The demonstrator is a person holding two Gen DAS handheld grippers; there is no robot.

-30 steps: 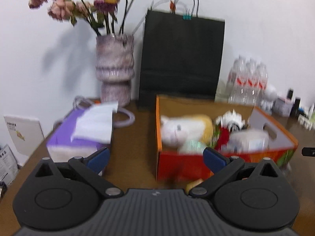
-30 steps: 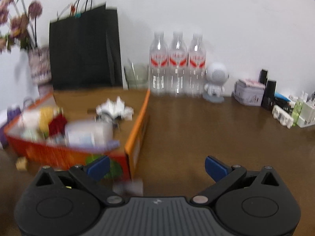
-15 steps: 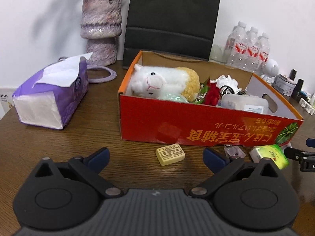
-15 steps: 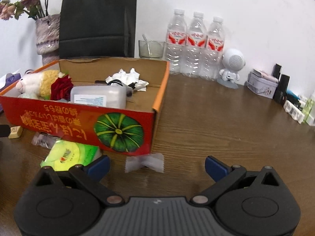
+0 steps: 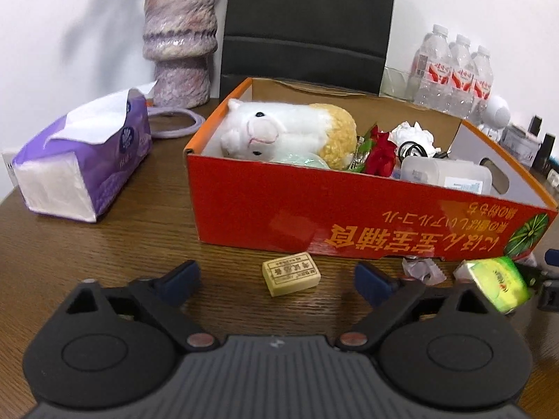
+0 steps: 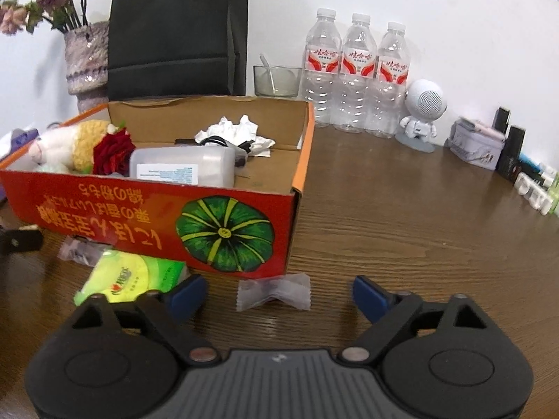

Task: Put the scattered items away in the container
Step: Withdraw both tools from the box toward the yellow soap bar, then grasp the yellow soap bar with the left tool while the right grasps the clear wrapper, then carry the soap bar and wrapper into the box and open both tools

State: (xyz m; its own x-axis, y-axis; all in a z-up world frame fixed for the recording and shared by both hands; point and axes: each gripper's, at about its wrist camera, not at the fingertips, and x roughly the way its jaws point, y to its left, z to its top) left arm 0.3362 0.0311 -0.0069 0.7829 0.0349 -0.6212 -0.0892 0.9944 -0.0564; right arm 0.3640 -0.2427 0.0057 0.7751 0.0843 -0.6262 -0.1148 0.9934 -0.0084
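An orange cardboard box (image 5: 349,223) (image 6: 104,209) holds a plush sheep (image 5: 279,132), a red rose (image 5: 379,150), a clear plastic case (image 6: 181,167) and crumpled tissue. On the table before it lie a small tan block (image 5: 291,273), a crinkled clear wrapper (image 5: 419,270) (image 6: 78,251), a green tissue pack (image 5: 498,284) (image 6: 129,276) and a white twisted wrapper (image 6: 273,291). My left gripper (image 5: 277,279) is open, with the tan block between its fingers. My right gripper (image 6: 276,295) is open around the white wrapper.
A purple tissue pack (image 5: 84,164), a vase (image 5: 180,35) and a black paper bag (image 6: 178,31) stand behind and left of the box. Three water bottles (image 6: 354,73), a glass bowl (image 6: 277,80), a white robot figure (image 6: 421,115) and small toiletries (image 6: 510,153) line the back right.
Both grippers have come down and closer to the table in front of the box. The tan block and the white wrapper now sit between the open fingers.
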